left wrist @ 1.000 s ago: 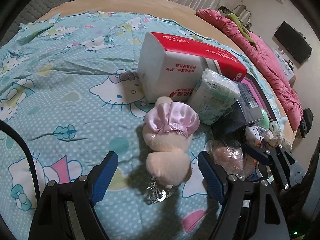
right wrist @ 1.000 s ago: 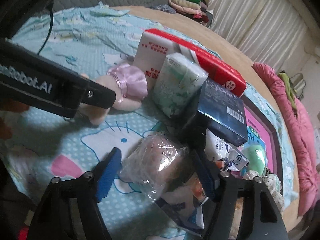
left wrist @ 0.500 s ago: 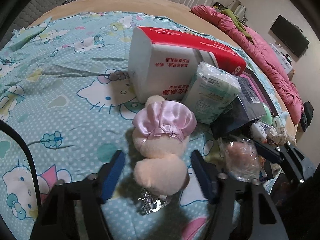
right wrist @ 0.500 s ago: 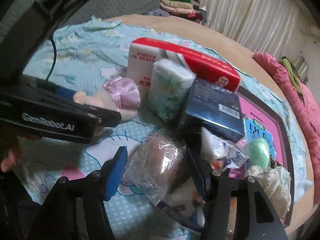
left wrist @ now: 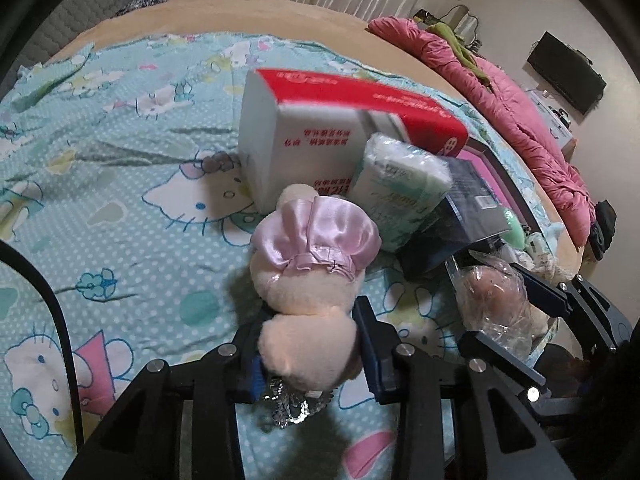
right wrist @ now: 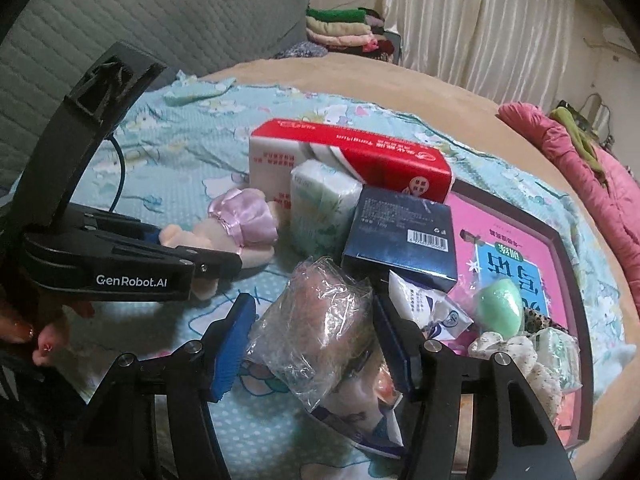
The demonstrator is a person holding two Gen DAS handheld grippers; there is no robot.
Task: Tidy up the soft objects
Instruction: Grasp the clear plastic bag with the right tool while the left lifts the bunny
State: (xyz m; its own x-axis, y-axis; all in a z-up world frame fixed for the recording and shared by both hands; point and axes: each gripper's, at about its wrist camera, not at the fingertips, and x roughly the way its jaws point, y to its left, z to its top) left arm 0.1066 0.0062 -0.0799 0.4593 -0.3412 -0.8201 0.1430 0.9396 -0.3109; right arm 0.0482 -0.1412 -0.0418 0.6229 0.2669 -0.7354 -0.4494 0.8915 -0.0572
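Note:
A cream plush toy [left wrist: 316,240] in a pink satin dress lies on the Hello Kitty sheet [left wrist: 120,160]. My left gripper [left wrist: 308,332] is closing, and its blue pads press both sides of the toy's lower end. In the right wrist view the same left gripper [right wrist: 192,248] reaches in from the left over the plush toy [right wrist: 244,220]. My right gripper [right wrist: 314,312] is shut on a clear plastic bag [right wrist: 320,320] with a brownish soft thing inside, held just above the bed. That bag [left wrist: 492,300] and the right gripper [left wrist: 500,308] also show at lower right in the left wrist view.
Behind the toy stand a red-and-white tissue box [left wrist: 320,128], a green-white tissue pack [left wrist: 400,184] and a dark blue box [right wrist: 400,232]. A pink tray [right wrist: 520,248] at right holds a green sponge [right wrist: 500,304] and small packets. A pink quilt [left wrist: 520,112] lies along the right edge of the bed.
The left jaws have closed from wide apart onto the plush toy. The right gripper has risen a little and rolled with the bag between its fingers.

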